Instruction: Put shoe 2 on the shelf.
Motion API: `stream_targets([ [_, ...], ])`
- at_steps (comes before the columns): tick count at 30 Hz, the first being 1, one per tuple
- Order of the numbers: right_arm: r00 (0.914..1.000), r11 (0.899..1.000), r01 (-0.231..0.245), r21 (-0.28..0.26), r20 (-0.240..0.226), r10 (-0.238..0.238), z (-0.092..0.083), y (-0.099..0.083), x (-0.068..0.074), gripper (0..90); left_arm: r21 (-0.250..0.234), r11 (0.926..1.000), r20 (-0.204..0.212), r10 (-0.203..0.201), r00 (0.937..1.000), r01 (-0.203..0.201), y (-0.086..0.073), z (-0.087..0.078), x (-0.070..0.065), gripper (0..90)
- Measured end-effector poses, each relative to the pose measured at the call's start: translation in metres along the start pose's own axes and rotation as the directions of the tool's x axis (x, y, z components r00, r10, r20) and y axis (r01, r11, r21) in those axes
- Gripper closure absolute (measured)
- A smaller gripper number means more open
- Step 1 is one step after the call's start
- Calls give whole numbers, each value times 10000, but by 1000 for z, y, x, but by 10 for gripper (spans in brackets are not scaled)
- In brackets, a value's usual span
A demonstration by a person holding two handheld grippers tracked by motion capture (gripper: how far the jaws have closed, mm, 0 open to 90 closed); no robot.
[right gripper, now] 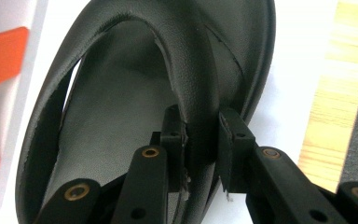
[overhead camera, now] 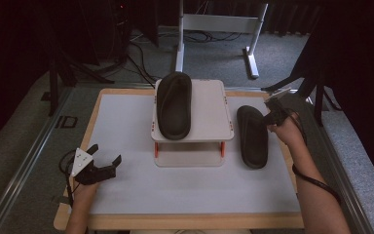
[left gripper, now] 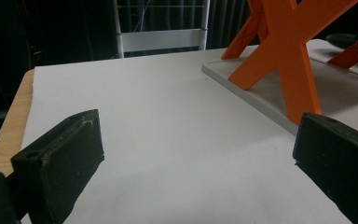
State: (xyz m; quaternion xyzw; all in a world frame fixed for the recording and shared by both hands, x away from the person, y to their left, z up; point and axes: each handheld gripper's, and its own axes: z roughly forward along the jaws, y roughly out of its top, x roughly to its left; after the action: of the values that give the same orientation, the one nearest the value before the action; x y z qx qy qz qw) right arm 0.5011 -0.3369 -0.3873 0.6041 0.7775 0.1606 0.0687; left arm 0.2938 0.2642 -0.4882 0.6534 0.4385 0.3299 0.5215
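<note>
While our right claw (right gripper: 203,140) pinches the strap of the loose slipper (overhead camera: 252,136), that slipper lies flat on the desk (overhead camera: 126,185) just right of the stand (overhead camera: 209,109), its long axis running away from us, parallel to the other slipper (overhead camera: 174,105) already resting on the stand's left half. We judge the coming move to be a lift up and leftward onto the bare right half, keeping that same heading. Our left claw (overhead camera: 104,158) hovers spread and empty near the desk's front left corner, well apart from both slippers, so the right hand is the nearer.
</note>
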Motion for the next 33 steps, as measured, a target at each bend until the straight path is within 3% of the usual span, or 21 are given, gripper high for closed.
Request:
stream_targets([
  [14,9999,9976,-109,-678,-58,106,-66,11,6,747,23,10000,13,-5,10000,5,0,0,0,14],
  [17,10000,9969,-83,-779,-51,79,-73,13,8,747,23,10000,3,2,10000,-2,0,0,0,14],
  [23,10000,9947,35,-1029,-89,-44,-104,26,19,748,20,10000,-6,3,10000,-3,0,0,0,14],
  [28,9998,9912,171,-1314,147,-153,-128,38,31,749,10,10000,-12,-7,10000,7,0,0,0,14],
  [33,9992,9870,391,-1559,-21,-399,-139,45,49,749,2,10000,-20,19,10000,-19,0,0,0,14],
])
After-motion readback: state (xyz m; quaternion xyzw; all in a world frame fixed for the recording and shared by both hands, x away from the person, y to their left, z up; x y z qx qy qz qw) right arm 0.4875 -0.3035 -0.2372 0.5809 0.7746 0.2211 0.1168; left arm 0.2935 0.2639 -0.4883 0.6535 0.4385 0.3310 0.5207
